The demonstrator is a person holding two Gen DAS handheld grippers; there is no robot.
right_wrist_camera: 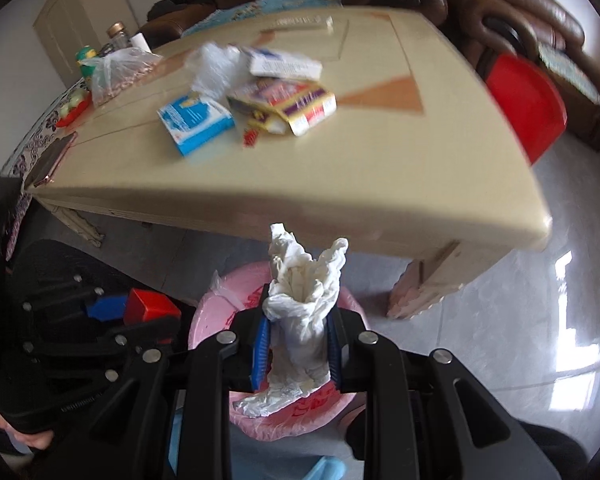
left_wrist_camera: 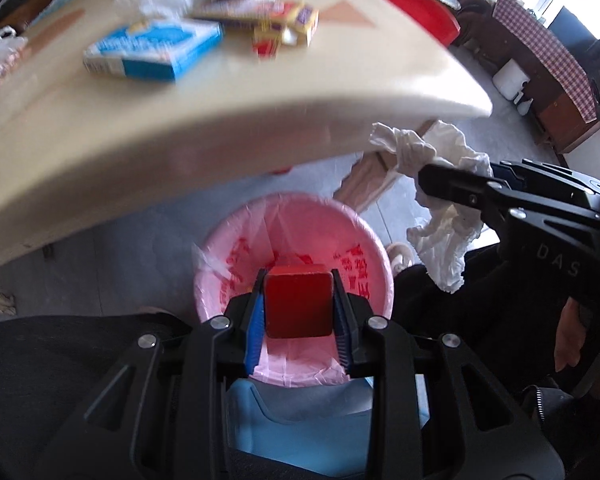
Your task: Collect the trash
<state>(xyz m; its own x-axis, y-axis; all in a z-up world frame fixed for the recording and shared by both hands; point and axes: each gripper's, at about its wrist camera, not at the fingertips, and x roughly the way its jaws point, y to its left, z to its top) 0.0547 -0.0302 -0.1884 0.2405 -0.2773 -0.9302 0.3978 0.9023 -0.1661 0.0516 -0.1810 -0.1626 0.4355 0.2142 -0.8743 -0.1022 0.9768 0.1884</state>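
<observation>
The left claw [left_wrist_camera: 298,306] is clamped on a small red rectangular box [left_wrist_camera: 298,306] above the pink-lined round bin [left_wrist_camera: 236,248]. The right claw [right_wrist_camera: 296,334] grips a crumpled white tissue [right_wrist_camera: 304,280] beside it.

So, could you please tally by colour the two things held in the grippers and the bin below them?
Red: 1, the box
White: 1, the crumpled tissue
Pink: 1, the lined bin
Total: 3
</observation>
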